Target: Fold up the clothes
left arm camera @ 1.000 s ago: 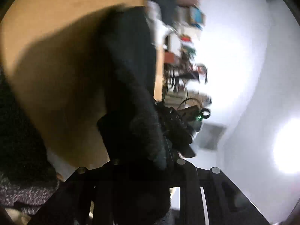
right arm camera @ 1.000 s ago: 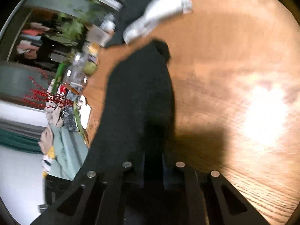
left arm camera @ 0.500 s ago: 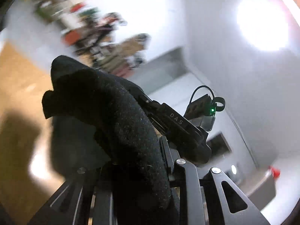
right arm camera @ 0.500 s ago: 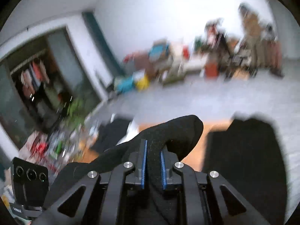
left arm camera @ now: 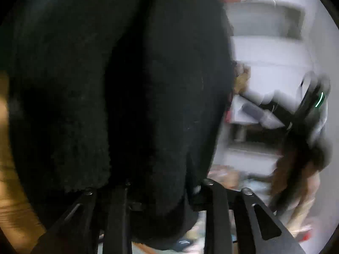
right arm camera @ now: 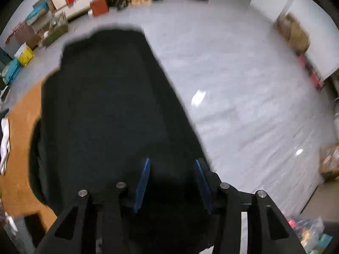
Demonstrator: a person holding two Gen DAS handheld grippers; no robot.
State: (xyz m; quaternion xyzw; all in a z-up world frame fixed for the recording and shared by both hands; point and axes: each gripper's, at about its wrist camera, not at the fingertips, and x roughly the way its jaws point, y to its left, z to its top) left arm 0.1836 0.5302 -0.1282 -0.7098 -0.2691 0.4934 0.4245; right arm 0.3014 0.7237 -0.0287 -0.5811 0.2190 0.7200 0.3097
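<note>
Black fleece garment (left arm camera: 131, 97) bunched in the left tool (left arm camera: 163, 192), which is clamped on it, and draped over the desk (right arm camera: 19, 127) beneath the right tool (right arm camera: 172, 182), whose blue pads stand apart: one-sided hold risks a skewed, rumpled fold.

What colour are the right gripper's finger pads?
Blue, clearest in the right wrist view: pads on the right gripper.

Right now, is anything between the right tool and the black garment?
Nothing visible is in the way. The right tool is open, and the black garment shows directly between its blue pads, spreading ahead over the wooden table.
</note>
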